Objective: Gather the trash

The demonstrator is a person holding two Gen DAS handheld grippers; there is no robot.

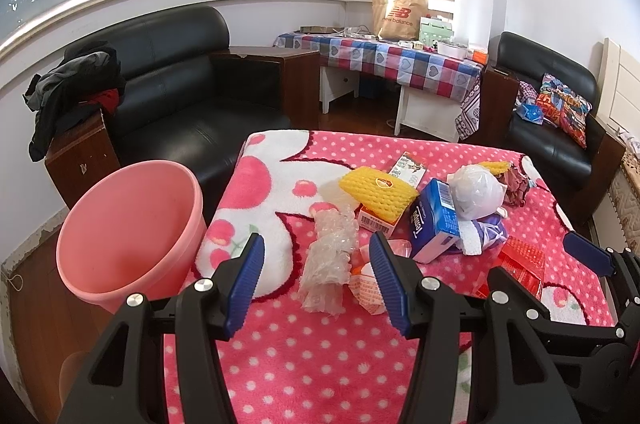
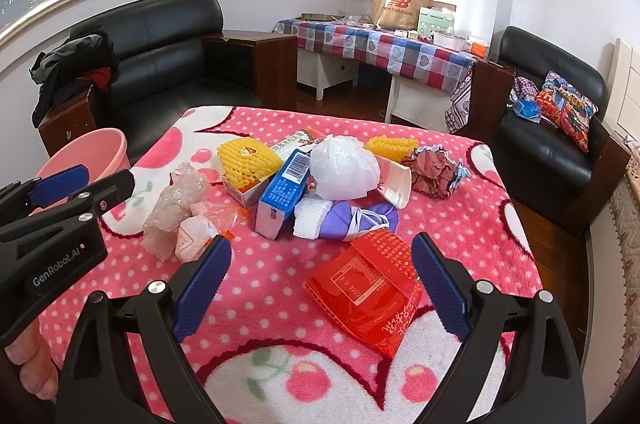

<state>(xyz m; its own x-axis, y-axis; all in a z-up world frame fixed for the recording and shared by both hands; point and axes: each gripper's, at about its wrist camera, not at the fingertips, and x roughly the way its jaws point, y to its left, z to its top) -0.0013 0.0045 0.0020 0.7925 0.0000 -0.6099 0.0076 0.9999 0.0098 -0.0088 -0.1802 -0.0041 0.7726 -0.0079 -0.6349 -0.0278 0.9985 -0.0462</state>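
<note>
Trash lies heaped on a pink polka-dot blanket (image 1: 320, 364): a clear bubble wrap (image 1: 330, 260), a yellow foam net (image 1: 378, 190), a blue box (image 1: 434, 220), a white plastic bag (image 1: 478, 194), crumpled paper (image 1: 518, 180) and a red bag (image 2: 368, 292). My left gripper (image 1: 316, 280) is open, its blue pads on either side of the bubble wrap without touching it. An orange-white wrapper (image 1: 366, 286) lies by its right finger. My right gripper (image 2: 322, 288) is open over the red bag, which lies between the wide jaws. A pink bucket (image 1: 128, 232) stands left of the blanket.
A black sofa (image 1: 180, 92) with clothes on its arm is behind the bucket. Further back are a table with a checked cloth (image 1: 384, 58) and a black armchair (image 1: 552, 128) with a cushion on the right. A hand (image 2: 32, 364) holds the left gripper (image 2: 108, 178).
</note>
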